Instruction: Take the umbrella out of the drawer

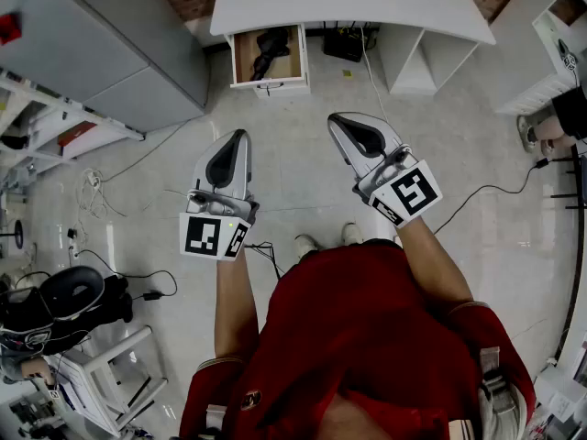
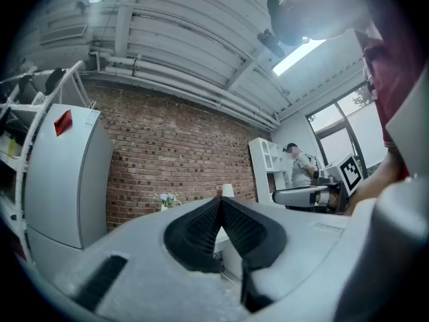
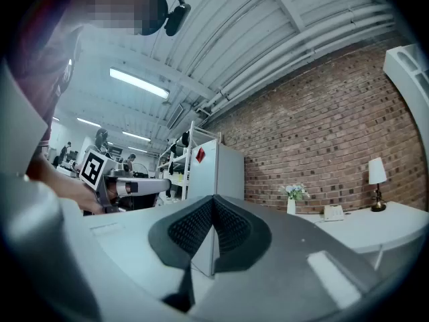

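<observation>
The black folded umbrella [image 1: 269,51] lies inside the open wooden drawer [image 1: 240,62] under the white desk [image 1: 348,3] at the far end of the floor. Both grippers are held in the air well short of the drawer and point toward it. My left gripper [image 1: 241,136] is shut with nothing in it; its black pads [image 2: 201,233] meet at the tip. My right gripper [image 1: 336,118] is likewise shut and empty, its pads [image 3: 231,230] pressed together. Neither gripper view shows the umbrella.
A grey cabinet [image 1: 101,49] stands left of the drawer, with shelves beyond it. A black bag [image 1: 344,42] and a white shelf unit [image 1: 413,62] sit under the desk. Cables [image 1: 101,191] trail over the floor. A chair [image 1: 110,374] is at lower left, a person [image 1: 564,117] at right.
</observation>
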Available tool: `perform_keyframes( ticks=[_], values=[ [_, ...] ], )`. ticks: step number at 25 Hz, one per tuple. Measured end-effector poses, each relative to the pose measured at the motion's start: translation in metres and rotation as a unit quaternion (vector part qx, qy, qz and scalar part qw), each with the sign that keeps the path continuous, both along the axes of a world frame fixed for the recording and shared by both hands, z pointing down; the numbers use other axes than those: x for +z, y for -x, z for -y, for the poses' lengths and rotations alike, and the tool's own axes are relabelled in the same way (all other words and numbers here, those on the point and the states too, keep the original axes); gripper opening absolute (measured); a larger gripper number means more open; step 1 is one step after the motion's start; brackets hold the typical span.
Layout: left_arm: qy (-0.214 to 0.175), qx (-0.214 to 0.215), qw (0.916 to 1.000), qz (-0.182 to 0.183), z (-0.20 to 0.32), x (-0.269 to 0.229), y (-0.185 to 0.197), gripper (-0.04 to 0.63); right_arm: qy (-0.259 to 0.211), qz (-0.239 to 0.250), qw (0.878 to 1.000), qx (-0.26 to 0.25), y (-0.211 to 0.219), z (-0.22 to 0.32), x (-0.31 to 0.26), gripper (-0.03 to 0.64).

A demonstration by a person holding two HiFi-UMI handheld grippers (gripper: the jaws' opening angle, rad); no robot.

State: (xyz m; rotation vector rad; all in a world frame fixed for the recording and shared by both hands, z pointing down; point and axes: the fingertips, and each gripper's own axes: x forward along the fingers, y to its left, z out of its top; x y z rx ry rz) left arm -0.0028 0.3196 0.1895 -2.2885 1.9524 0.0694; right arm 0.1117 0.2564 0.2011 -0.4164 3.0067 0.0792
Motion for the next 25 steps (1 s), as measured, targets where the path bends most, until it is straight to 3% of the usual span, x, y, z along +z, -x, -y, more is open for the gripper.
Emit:
perform_keyframes(
  ticks=[17, 25],
  values=[
    [-0.004, 0.011, 0.9999, 0.0, -0.028, 0.012, 0.075, 0.006, 0.003, -0.018, 1.0, 0.018, 0.067, -0.028, 0.012, 0.012],
    [0.009, 0.022, 0.9997, -0.005, -0.008, 0.028, 0.098, 0.006, 0.012, -0.038, 0.999, 0.036, 0.078, -0.009, 0.027, 0.012]
  ],
)
